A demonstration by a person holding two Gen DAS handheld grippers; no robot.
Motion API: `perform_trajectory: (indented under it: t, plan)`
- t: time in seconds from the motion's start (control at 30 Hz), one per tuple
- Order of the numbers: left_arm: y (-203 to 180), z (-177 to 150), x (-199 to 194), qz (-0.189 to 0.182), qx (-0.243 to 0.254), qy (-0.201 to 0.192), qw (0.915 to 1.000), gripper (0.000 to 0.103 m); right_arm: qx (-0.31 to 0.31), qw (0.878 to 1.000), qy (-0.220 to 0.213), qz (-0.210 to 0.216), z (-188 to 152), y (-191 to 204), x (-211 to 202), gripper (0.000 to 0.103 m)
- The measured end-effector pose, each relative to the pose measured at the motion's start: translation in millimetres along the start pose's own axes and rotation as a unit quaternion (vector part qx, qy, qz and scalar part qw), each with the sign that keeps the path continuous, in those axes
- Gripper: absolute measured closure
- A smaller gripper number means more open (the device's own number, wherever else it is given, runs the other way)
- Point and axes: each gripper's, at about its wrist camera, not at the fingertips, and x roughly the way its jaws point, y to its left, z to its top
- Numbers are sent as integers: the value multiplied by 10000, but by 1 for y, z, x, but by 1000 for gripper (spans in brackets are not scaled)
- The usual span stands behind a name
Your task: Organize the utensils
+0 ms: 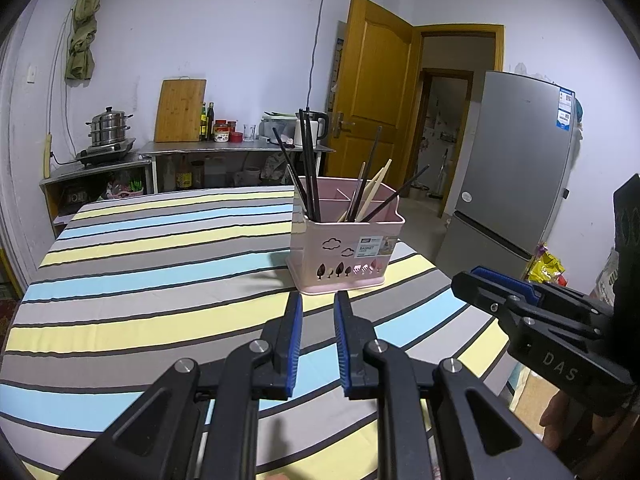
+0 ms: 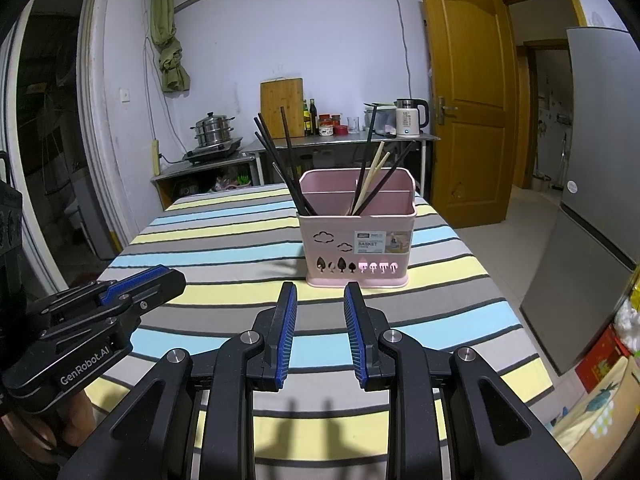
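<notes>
1. The left gripper (image 1: 318, 300) is a little open and holds nothing.
2. The right gripper (image 2: 320, 290) is also a little open and empty.
3. The pink basket (image 2: 356, 240) stands on the striped table (image 2: 224, 240), near its right edge, just ahead of both grippers.
4. Black chopsticks (image 2: 286, 168) and pale chopsticks (image 2: 374, 172) lean inside the basket.

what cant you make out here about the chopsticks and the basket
- Lower ends of the black chopsticks and pale wooden chopsticks: both views, hidden by the pink plastic basket walls.
- Small print on the basket's white label: both views, too small.
- Basket's rear compartment floor: hidden by its divider.
</notes>
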Motion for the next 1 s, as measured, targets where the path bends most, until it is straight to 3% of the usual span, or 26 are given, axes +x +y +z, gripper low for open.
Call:
perform_trajectory:
  t: [1.0]
  plan:
    - [-3,-2,1,21,-11,41,10000,86,2,10000,16,1,0,0,1,78]
